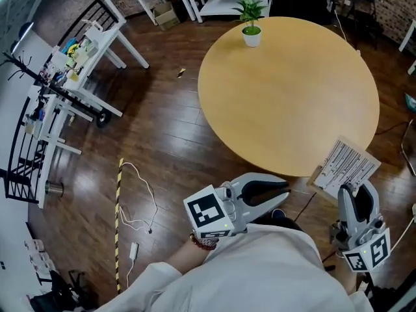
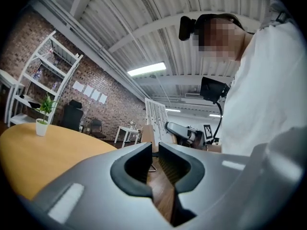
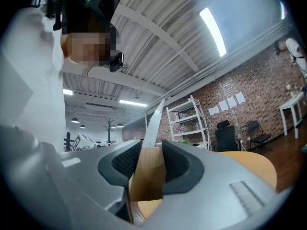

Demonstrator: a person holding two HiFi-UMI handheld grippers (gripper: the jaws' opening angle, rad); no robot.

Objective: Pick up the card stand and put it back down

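The card stand [image 1: 346, 164] is a white printed card in a small wooden base. It hangs beside the near right rim of the round wooden table [image 1: 286, 90], clear of the tabletop. My right gripper [image 1: 357, 188] is shut on it from below. In the right gripper view the wooden base [image 3: 146, 176] sits clamped between the pads of that gripper [image 3: 149, 152], with the card's edge rising above. My left gripper [image 1: 288, 190] floats off the table's near edge, shut with nothing in it. The left gripper view looks past its own jaws [image 2: 154, 150] to the card stand [image 2: 156, 116] and the right gripper [image 2: 184, 131].
A small potted plant [image 1: 251, 21] stands at the table's far edge. White shelving racks [image 1: 71, 64] line the left side. A loose cable [image 1: 140, 200] and striped tape [image 1: 119, 220] lie on the dark wood floor. My white sleeve [image 1: 260, 272] fills the bottom.
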